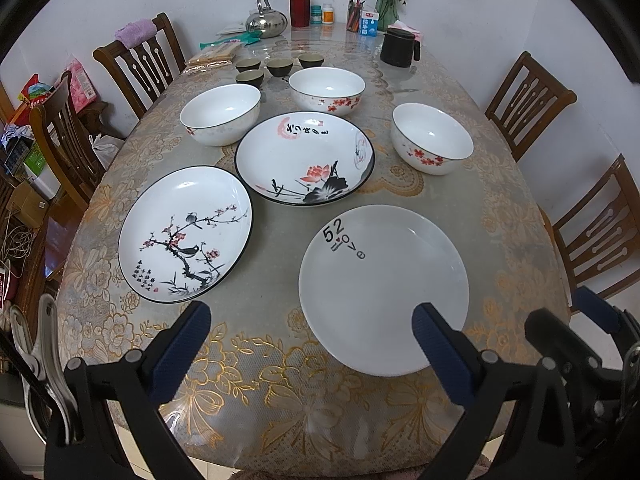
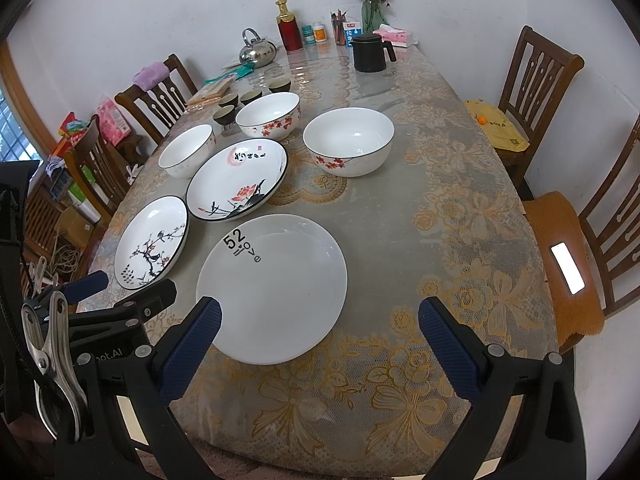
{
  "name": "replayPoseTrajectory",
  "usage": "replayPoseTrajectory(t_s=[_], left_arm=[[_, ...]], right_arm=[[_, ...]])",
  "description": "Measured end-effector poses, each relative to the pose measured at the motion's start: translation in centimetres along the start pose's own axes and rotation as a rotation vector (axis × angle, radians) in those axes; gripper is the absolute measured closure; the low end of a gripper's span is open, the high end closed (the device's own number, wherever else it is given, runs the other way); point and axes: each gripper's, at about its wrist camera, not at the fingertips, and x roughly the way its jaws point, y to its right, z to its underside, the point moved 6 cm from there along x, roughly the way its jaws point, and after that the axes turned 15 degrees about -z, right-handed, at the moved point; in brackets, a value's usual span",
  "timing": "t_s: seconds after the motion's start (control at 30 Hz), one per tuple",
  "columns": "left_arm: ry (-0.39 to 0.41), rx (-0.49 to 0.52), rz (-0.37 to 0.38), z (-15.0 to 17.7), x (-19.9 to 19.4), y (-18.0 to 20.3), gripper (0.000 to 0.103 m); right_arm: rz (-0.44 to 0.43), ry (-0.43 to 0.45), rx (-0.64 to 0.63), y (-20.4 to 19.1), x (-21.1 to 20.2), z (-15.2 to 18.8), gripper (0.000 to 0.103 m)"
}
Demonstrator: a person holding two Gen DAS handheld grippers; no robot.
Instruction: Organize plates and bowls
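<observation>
Both hand-held grippers hang above the near edge of the worktop (image 1: 512, 216), jaws spread wide and empty — the left hand-held gripper (image 1: 312, 344) at the bottom of its frame, the right hand-held gripper (image 2: 320, 340) likewise. The plain "52" plate (image 1: 384, 292) lies lower centre, the bird plate (image 1: 186, 234) to its left, the lotus plate (image 1: 304, 158) behind. Three white bowls (image 1: 220, 114) stand apart across mid-frame — none stacked.

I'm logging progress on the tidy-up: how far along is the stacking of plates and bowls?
Nothing looks done: three plates, the plain "52" plate, the bird plate and the lotus plate, lie apart, and the three bowls stand apart, unstacked. Nothing is in hand: left gripper and right gripper are open, empty. All stacking remains.
</observation>
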Motion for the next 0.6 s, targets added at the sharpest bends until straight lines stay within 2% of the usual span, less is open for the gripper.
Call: replayPoseTrajectory(t_s=[0.3, 0.47, 0.6], left_arm=[[-0.004, -0.001, 0.000, 0.2, 0.0, 0.0, 0.001], [-0.018, -0.006, 0.002, 0.3, 0.5, -0.4, 0.001], [-0.027, -0.015, 0.008, 0.1, 1.0, -0.9, 0.001]], right_arm=[[-0.001, -0.003, 0.000, -0.1, -0.1, -0.3, 0.002], [-0.007, -0.011, -0.003, -0.2, -0.5, 0.7, 0.002], [-0.016, -0.027, -0.015, -0.3, 1.1, 0.5, 0.002]])
